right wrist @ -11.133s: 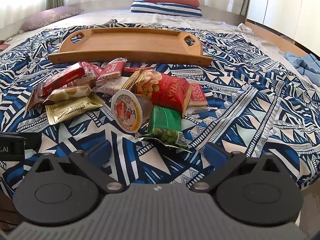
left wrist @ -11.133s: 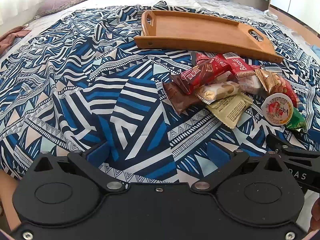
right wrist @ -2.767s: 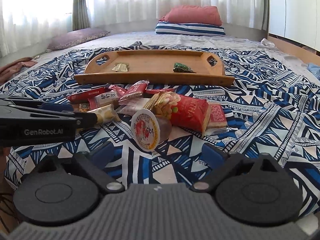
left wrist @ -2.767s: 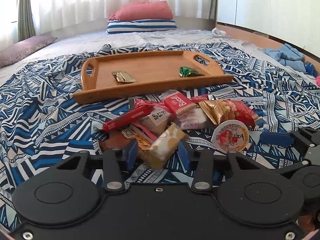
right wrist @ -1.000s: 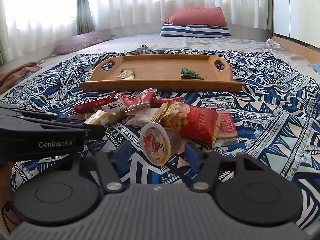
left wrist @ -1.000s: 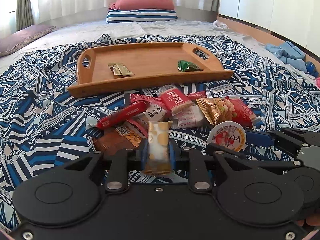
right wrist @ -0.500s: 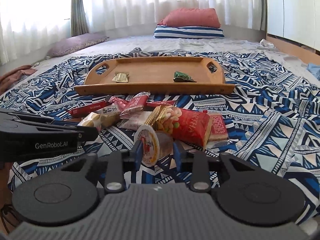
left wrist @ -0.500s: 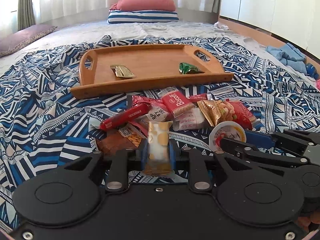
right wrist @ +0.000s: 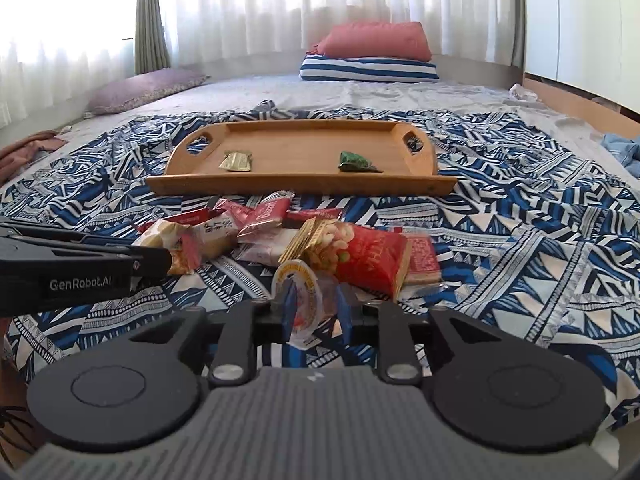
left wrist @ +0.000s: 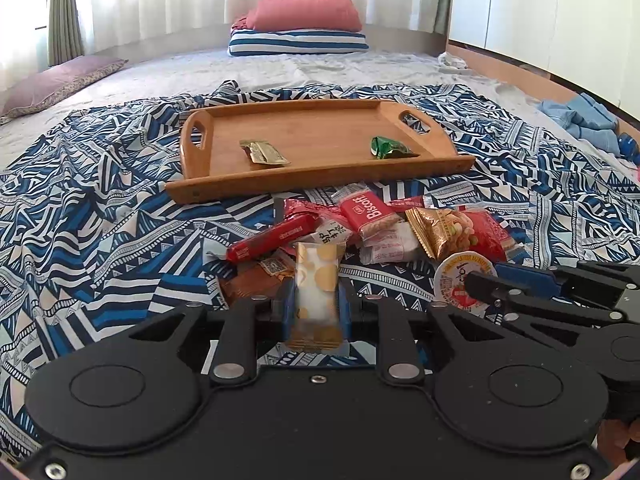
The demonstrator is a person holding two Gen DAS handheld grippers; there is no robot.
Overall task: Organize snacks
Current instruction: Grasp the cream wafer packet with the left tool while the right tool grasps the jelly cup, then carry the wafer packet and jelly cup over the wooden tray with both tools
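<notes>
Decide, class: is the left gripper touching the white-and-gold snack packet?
Touching. In the left wrist view the left gripper has its blue jaws pressed against both sides of the white-and-gold snack packet, which stands upright between them.

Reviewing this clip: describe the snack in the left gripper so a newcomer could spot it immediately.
On the blue patterned bedspread, a snack pile lies in front of the wooden tray. At its near edge, the left gripper holds the white wrapper with gold dots upright, the only gold-dotted packet.
</notes>
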